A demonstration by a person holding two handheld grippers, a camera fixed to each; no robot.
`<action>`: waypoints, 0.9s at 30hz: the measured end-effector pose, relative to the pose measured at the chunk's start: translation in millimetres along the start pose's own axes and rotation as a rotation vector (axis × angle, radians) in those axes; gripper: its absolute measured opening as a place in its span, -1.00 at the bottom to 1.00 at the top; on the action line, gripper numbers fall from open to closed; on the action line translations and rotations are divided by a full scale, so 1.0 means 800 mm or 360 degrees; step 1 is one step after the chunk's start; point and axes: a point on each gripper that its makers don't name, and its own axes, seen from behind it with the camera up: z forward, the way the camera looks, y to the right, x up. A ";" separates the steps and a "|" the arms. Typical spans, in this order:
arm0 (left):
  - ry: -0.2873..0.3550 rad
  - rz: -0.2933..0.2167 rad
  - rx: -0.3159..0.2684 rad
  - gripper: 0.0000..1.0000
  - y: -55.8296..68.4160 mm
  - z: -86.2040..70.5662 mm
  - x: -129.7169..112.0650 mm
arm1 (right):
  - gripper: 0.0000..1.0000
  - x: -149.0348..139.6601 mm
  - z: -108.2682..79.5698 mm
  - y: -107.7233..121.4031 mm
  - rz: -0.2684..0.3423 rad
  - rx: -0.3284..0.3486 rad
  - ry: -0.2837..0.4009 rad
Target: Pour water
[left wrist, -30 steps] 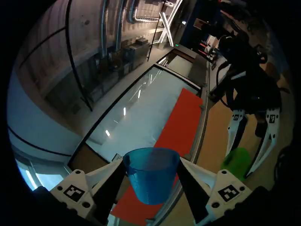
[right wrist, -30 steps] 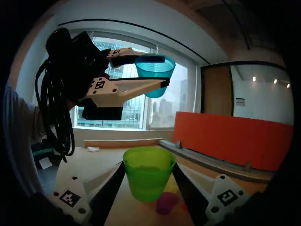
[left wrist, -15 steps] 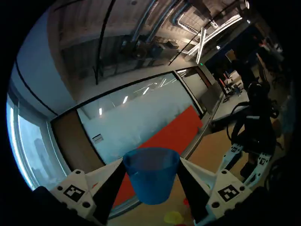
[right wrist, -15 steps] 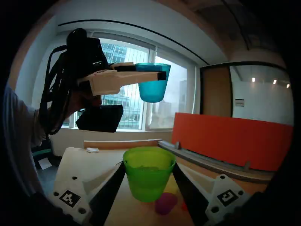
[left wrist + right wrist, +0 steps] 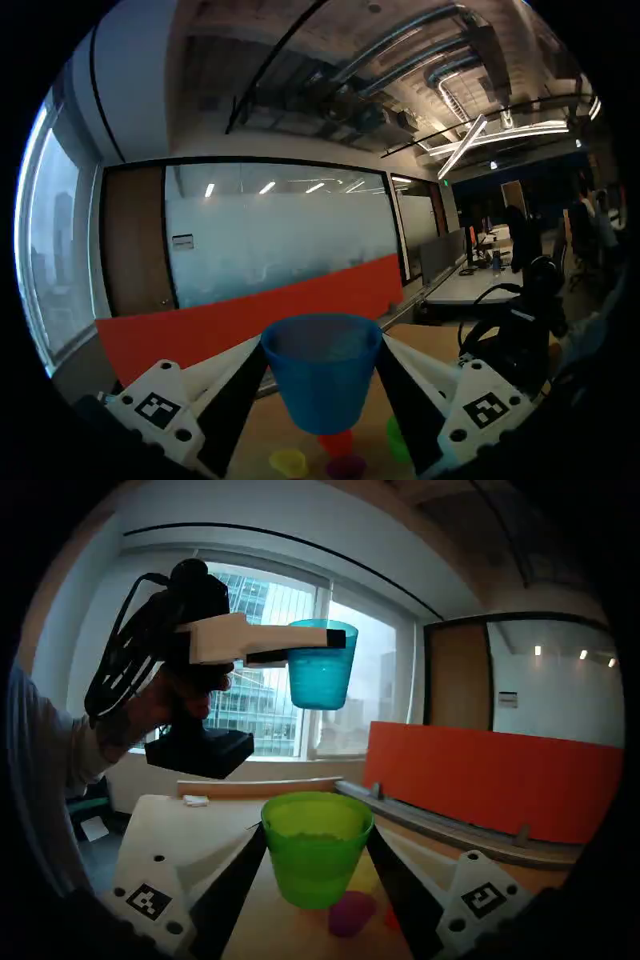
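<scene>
My left gripper [image 5: 322, 370] is shut on a blue plastic cup [image 5: 322, 376], held upright and level. In the right gripper view that blue cup [image 5: 320, 666] hangs high in the air, above and a little behind the green cup, gripped by the left gripper [image 5: 316, 640] in a person's hand [image 5: 172, 688]. My right gripper [image 5: 318, 856] is shut on a translucent green cup [image 5: 318, 846], upright just above the wooden table [image 5: 272, 928]. In the left gripper view the right gripper's dark body and cables [image 5: 520, 336] sit low at the right.
Small coloured cups lie on the table below: yellow [image 5: 288, 462], purple [image 5: 346, 466], red [image 5: 336, 442], and a purple one [image 5: 352, 910] under the green cup. An orange partition [image 5: 496, 776] runs along the table's far edge. Windows [image 5: 264, 696] stand behind.
The left gripper has rotated back from a tilt to level, bringing the blue cup upright. The right gripper and the green cup have stayed still.
</scene>
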 end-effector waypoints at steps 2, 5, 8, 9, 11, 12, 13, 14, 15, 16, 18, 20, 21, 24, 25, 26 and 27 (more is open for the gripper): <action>-0.0003 -0.0053 -0.0011 0.74 0.000 0.001 -0.002 | 0.80 0.001 0.000 -0.001 -0.0002 0.0000 0.0001; 0.0001 -0.0090 -0.0011 0.74 -0.003 0.002 -0.003 | 0.79 0.001 0.000 -0.001 -0.0004 0.0000 -0.0002; 0.0003 -0.0100 -0.0007 0.74 -0.006 0.000 -0.004 | 0.80 0.001 0.000 -0.002 -0.0003 -0.0002 -0.0003; 0.0001 -0.0102 -0.0006 0.74 -0.007 -0.001 -0.006 | 0.80 0.001 -0.001 -0.002 -0.0002 -0.0003 -0.0003; -0.0006 -0.0105 -0.0002 0.74 -0.008 -0.003 -0.009 | 0.79 0.001 -0.001 0.000 0.0002 -0.0007 -0.0004; -0.0011 -0.0106 0.0000 0.74 -0.009 -0.004 -0.012 | 0.79 0.001 -0.001 0.000 0.0003 -0.0010 -0.0004; -0.0017 -0.0107 0.0004 0.74 -0.010 -0.005 -0.015 | 0.79 0.002 -0.002 0.001 0.0005 -0.0015 -0.0005; -0.0023 -0.0107 0.0007 0.74 -0.011 -0.006 -0.018 | 0.79 0.002 -0.003 0.002 0.0006 -0.0019 -0.0006; -0.0028 -0.0107 0.0010 0.74 -0.012 -0.007 -0.021 | 0.79 0.002 -0.004 0.003 0.0007 -0.0022 -0.0007; -0.0034 -0.0106 0.0014 0.74 -0.013 -0.009 -0.025 | 0.80 0.002 -0.006 0.005 0.0007 -0.0027 -0.0010; -0.0044 -0.0103 0.0019 0.74 -0.014 -0.012 -0.032 | 0.80 0.002 -0.009 0.008 0.0008 -0.0038 -0.0014; -0.0051 -0.0098 0.0018 0.74 -0.014 -0.016 -0.038 | 0.79 0.002 -0.014 0.012 0.0010 -0.0054 -0.0019; -0.0057 -0.0097 0.0020 0.74 -0.014 -0.017 -0.042 | 0.80 0.002 -0.016 0.015 0.0012 -0.0062 -0.0022; -0.0075 -0.0093 0.0027 0.73 -0.015 -0.021 -0.054 | 0.79 0.002 -0.024 0.023 0.0017 -0.0088 -0.0030; -0.0081 -0.0092 0.0028 0.74 -0.015 -0.023 -0.057 | 0.79 0.002 -0.027 0.026 0.0019 -0.0097 -0.0034; -0.0086 -0.0092 0.0030 0.74 -0.015 -0.024 -0.061 | 0.79 0.002 -0.029 0.029 0.0021 -0.0106 -0.0037; -0.0089 -0.0092 0.0028 0.74 -0.015 -0.025 -0.064 | 0.79 0.002 -0.032 0.032 0.0022 -0.0114 -0.0039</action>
